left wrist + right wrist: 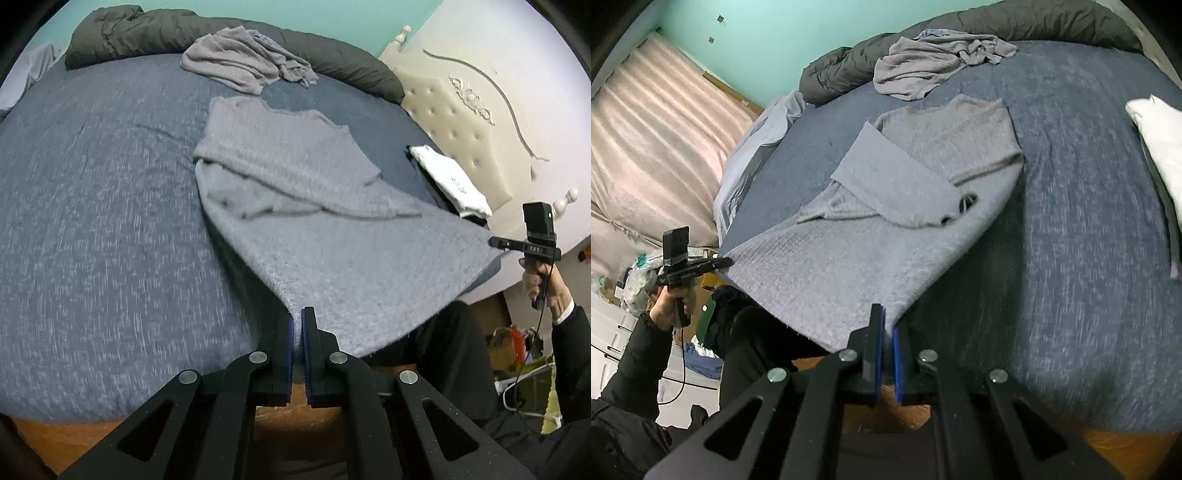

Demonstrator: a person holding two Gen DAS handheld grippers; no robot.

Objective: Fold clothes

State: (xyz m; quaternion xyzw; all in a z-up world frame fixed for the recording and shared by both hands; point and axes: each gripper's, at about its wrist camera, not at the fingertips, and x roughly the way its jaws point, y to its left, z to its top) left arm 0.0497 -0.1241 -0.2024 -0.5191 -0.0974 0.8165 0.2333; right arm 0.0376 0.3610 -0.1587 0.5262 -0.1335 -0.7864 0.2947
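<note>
we find the grey sweater [332, 229] spread on the bed [92, 221], sleeves crossed over its chest. left tongs [297, 321] and right tongs [888, 325] each pinch a hem corner. we judge the next move: carry the hem toward the collar, evenly.

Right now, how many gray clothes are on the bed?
2. One gray sweater lies spread mid-bed, its hem pinched by the left gripper and right gripper. One crumpled gray garment lies by the dark duvet. More may be hidden.
</note>
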